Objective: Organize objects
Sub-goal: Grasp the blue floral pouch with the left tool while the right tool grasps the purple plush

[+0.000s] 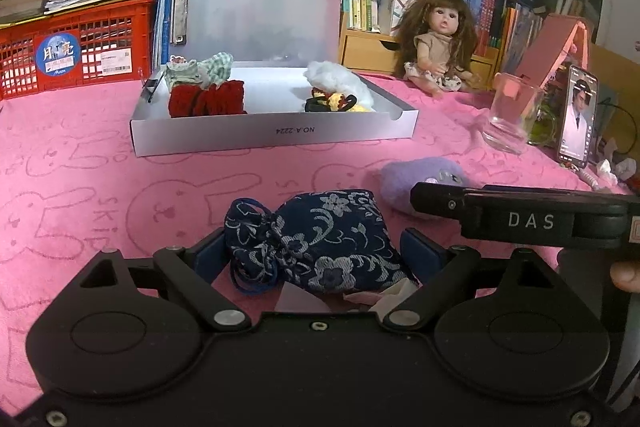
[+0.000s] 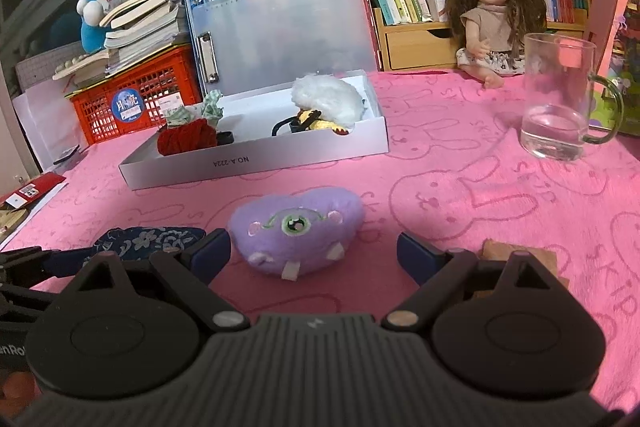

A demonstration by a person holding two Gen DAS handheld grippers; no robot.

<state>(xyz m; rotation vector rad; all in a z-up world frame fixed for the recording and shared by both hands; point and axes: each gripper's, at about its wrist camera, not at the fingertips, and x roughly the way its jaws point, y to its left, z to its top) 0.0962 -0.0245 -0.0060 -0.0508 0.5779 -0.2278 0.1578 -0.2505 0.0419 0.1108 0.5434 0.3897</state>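
a: where did the left gripper (image 1: 314, 251) stand, and what lay at its fingers?

b: it sat low over the pink cloth (image 1: 80, 167), jaws spread wide. a navy floral drawstring pouch (image 1: 320, 239) lay between the two blue pads. the left pad looked to be at the pouch's gathered neck, the right pad just beside its bulging side. nothing was squeezed, so it held nothing.

a: and the right gripper (image 2: 314, 253)?

b: also wide open and empty. a purple plush toy (image 2: 296, 231) with a single stitched eye rested on the cloth between its fingertips, nearer the left finger, with a clear gap to the right one.

a: where did these things seem bound?

b: probably the open white box (image 1: 276, 131), well beyond both sets of fingertips, lid propped up behind. red knitwear sat in its left end, white fluff and yellow pieces in its right, and the middle floor was bare.

a: how should the pouch have been taken?

b: in my judgement, by closing on the plump body rather than the cord loops, which trailed toward the palm and could slip free. the pouch was soft, so a firm, centred squeeze was needed. the right gripper's finger lay close off the left one's right side, so lifting straight up before travelling would have avoided a knock.
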